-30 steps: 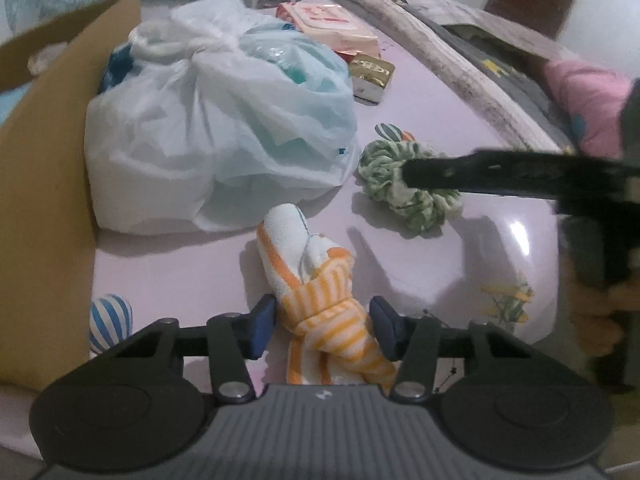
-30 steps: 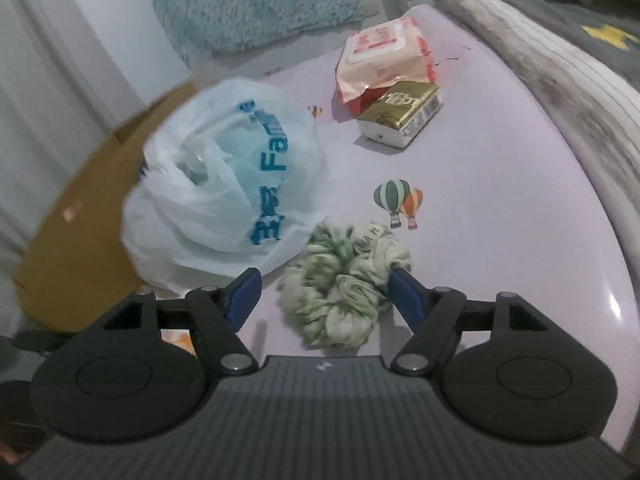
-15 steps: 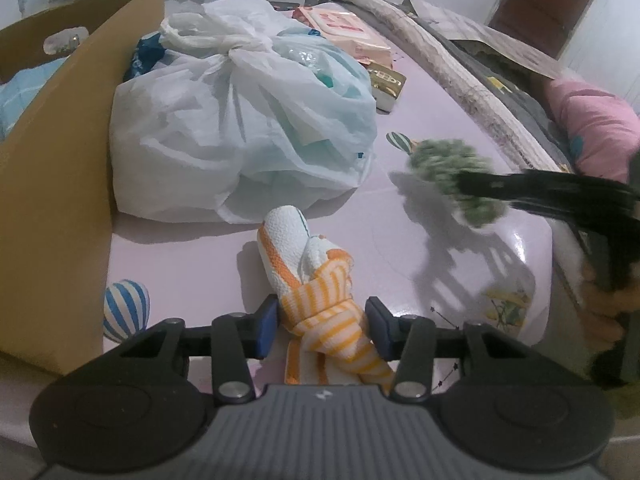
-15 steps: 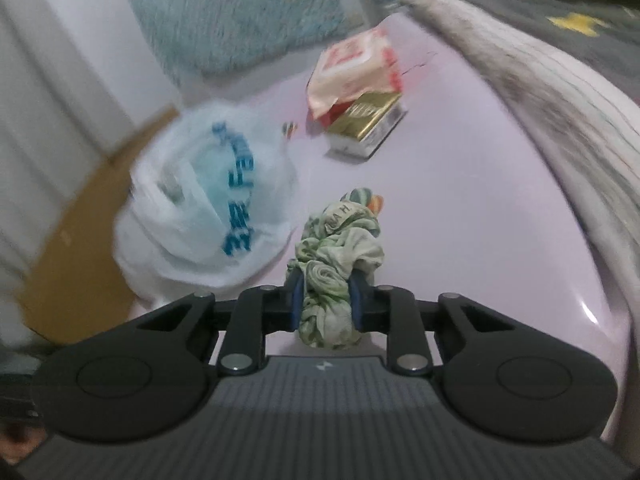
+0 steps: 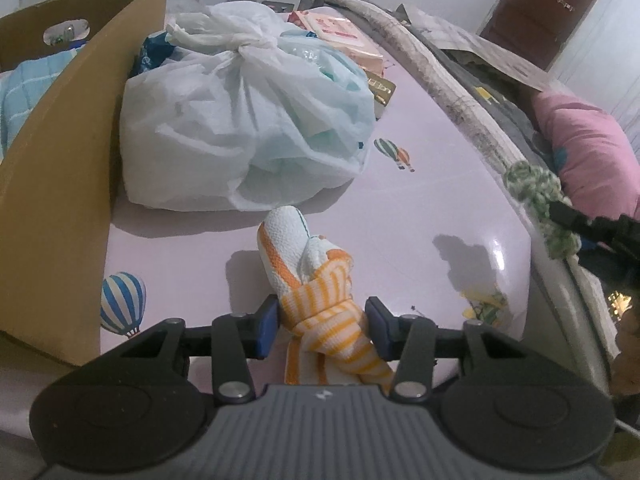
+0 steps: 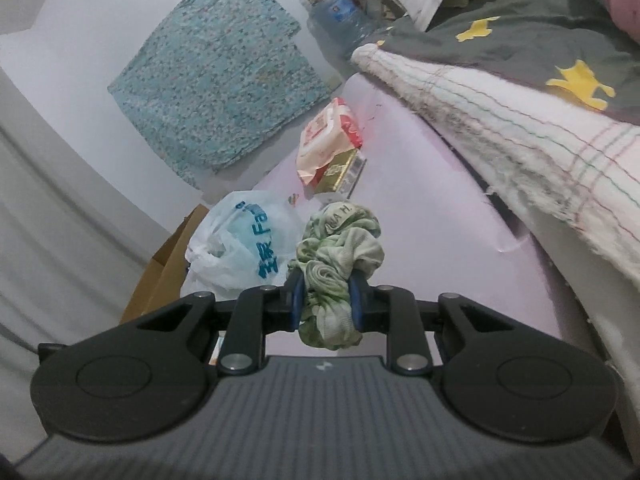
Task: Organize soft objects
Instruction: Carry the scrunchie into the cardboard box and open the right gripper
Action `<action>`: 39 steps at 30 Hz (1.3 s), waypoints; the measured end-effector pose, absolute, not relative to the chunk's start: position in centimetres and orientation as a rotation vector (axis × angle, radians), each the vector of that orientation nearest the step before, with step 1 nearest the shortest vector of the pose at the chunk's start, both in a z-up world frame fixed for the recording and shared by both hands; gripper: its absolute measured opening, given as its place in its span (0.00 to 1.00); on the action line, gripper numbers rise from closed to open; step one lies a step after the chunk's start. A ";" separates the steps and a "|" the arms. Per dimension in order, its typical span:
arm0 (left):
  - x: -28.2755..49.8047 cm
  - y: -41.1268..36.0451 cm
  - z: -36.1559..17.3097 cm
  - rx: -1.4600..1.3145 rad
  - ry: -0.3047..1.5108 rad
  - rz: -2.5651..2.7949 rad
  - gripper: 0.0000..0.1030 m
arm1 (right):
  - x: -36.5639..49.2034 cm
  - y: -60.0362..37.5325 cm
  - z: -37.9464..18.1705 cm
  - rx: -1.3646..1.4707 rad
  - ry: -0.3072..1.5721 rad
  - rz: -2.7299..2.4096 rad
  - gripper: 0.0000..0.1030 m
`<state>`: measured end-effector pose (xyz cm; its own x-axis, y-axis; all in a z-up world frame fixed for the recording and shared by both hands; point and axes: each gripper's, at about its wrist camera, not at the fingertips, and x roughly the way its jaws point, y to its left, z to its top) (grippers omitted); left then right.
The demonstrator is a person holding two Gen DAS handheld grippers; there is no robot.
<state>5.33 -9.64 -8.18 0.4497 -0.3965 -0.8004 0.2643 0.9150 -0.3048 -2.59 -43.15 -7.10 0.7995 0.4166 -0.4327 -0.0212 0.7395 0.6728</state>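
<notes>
An orange-and-white striped knotted cloth (image 5: 316, 280) lies on the lilac table (image 5: 400, 220) in the left wrist view. My left gripper (image 5: 322, 328) is shut on its knot, with both blue pads against the fabric. At the right edge of that view, my right gripper (image 5: 564, 210) holds a green-and-white scrunchie (image 5: 532, 188) above the table's right rim. In the right wrist view, the same gripper (image 6: 325, 300) is shut on the scrunchie (image 6: 340, 240), which is squeezed narrow between the pads and hangs in the air.
An open cardboard box (image 5: 60, 160) with blue fabric inside stands at the left. A knotted white plastic bag (image 5: 240, 120) sits beside it. A wipes pack (image 6: 328, 136) and a gold carton (image 6: 340, 172) lie at the far end. A blanket (image 6: 520, 120) and a pink pillow (image 5: 580, 152) border the right side.
My right gripper closed on the scrunchie, lifted it off the table and carried it right, rolling as it went. My left gripper kept its hold on the striped cloth and shifted slightly.
</notes>
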 end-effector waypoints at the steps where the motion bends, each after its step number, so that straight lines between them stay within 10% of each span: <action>1: 5.3 -9.6 -8.1 -0.146 1.024 -0.412 0.46 | -2.8 -43.3 -7.2 0.709 0.605 0.255 0.21; 39: -2.6 2.8 4.2 -0.300 0.614 -0.283 0.46 | -1.1 -29.1 0.5 0.644 0.573 0.666 0.21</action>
<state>-2.61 2.81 4.19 0.7817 -0.3462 -0.5188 0.1703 0.9186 -0.3565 -1.05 -29.05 0.46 0.6507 0.7088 -0.2722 -0.3748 0.6116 0.6967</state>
